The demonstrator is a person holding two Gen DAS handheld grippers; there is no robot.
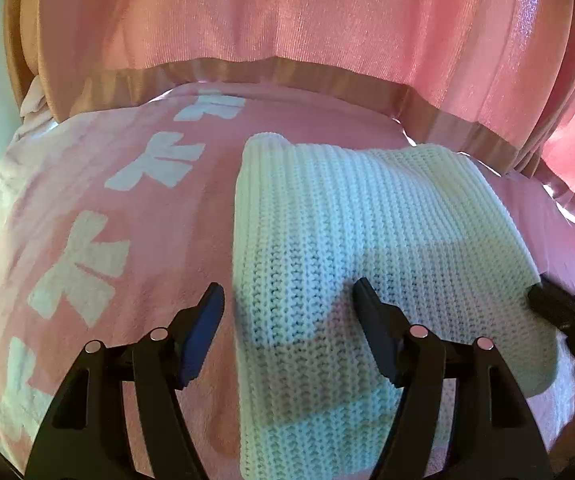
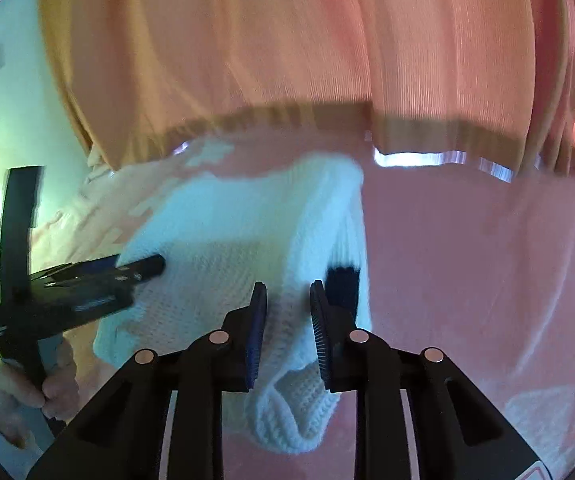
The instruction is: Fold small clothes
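A white knitted garment (image 1: 367, 220) lies on a pink blanket (image 1: 175, 240). My left gripper (image 1: 287, 300) hovers open over the garment's near left edge, which runs between the two fingers, and the pads do not press on it. In the right wrist view, my right gripper (image 2: 287, 316) is shut on a bunched fold of the garment (image 2: 247, 216), with knit fabric hanging below the pads. The right gripper (image 1: 547, 300) shows at the garment's right edge in the left wrist view. The left gripper (image 2: 143, 268), held in a hand (image 2: 55, 384), rests at the garment's left side.
The blanket carries a row of white bow shapes (image 1: 79, 276) down its left side. A pink curtain (image 1: 307, 20) with a tan hem hangs close behind the bed. A pale wall (image 2: 19, 100) stands at the left. Bare blanket (image 2: 487, 260) stretches right of the garment.
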